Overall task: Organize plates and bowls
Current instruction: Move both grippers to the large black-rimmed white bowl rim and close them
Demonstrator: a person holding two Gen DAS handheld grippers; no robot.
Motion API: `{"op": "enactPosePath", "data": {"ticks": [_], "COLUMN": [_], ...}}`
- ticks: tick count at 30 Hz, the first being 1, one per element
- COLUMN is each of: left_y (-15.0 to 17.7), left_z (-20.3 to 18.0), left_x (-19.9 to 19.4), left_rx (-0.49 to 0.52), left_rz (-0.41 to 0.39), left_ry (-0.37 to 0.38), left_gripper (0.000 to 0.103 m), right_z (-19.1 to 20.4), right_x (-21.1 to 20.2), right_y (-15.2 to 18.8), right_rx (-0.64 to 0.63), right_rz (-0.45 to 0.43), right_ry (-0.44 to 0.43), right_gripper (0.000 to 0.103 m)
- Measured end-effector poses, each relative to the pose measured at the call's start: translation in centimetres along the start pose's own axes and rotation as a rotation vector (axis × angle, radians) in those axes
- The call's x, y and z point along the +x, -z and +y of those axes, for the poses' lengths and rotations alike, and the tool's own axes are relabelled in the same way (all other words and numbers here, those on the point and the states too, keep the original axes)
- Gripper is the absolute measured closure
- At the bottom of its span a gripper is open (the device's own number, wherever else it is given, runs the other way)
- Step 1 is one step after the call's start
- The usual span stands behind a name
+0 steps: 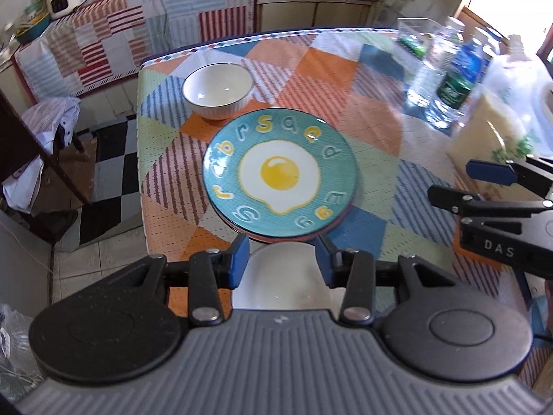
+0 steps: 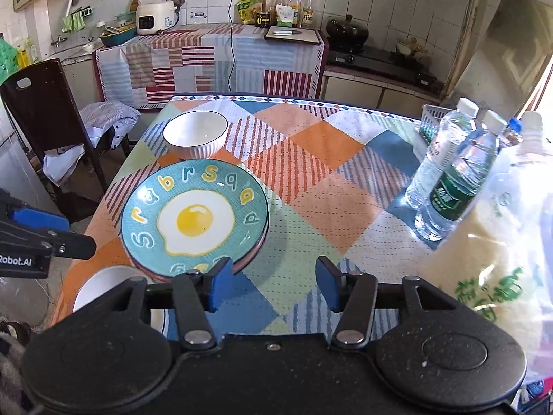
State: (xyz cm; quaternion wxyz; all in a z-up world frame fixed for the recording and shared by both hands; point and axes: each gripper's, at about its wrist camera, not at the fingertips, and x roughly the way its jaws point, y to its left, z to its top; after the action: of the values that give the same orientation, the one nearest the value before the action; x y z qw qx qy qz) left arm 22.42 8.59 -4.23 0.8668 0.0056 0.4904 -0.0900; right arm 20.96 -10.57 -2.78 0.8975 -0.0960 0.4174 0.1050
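A teal plate with a fried-egg picture [image 1: 279,177] [image 2: 195,220] lies on top of a stack of plates in the middle of the table. A white ribbed bowl [image 1: 218,89] [image 2: 195,134] stands just beyond it. A second white bowl [image 1: 281,278] [image 2: 103,285] sits at the near table edge. My left gripper [image 1: 281,259] is open, its jaws hovering on either side of this near bowl. My right gripper [image 2: 271,285] is open and empty over the tablecloth, right of the plate stack; it also shows in the left wrist view [image 1: 459,183].
Several water bottles [image 2: 449,173] [image 1: 446,76], a clear basket [image 1: 416,36] and a plastic bag of grain [image 2: 490,269] crowd the table's right side. A dark chair with clothes [image 2: 52,128] stands left of the table. A kitchen counter [image 2: 214,55] lies behind.
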Motion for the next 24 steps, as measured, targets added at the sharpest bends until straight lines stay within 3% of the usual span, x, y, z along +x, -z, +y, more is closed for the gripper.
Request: {"op": "enactPosePath", "data": {"ticks": [13, 17, 24], "left_y": [5.1, 6.4, 8.8], "left_z": [-4.7, -5.5, -6.6], "left_x": [-4.2, -4.0, -1.7], "left_rx": [0.112, 0.127, 0.146], "left_rz": [0.003, 0.04, 0.111], "left_ry": [0.086, 0.118, 0.108], "left_gripper": [0.043, 0.039, 0.038], "right_z": [0.0, -0.3, -0.6], "right_x": [-6.3, -7.2, -6.4], "right_y": [4.3, 6.4, 12.3], "right_rx": [-0.063, -0.07, -0.12], "right_rz": [-0.009, -0.024, -0.057], "right_ry": [0.021, 0.0, -0.066], "right_gripper": [0.028, 0.012, 0.012]}}
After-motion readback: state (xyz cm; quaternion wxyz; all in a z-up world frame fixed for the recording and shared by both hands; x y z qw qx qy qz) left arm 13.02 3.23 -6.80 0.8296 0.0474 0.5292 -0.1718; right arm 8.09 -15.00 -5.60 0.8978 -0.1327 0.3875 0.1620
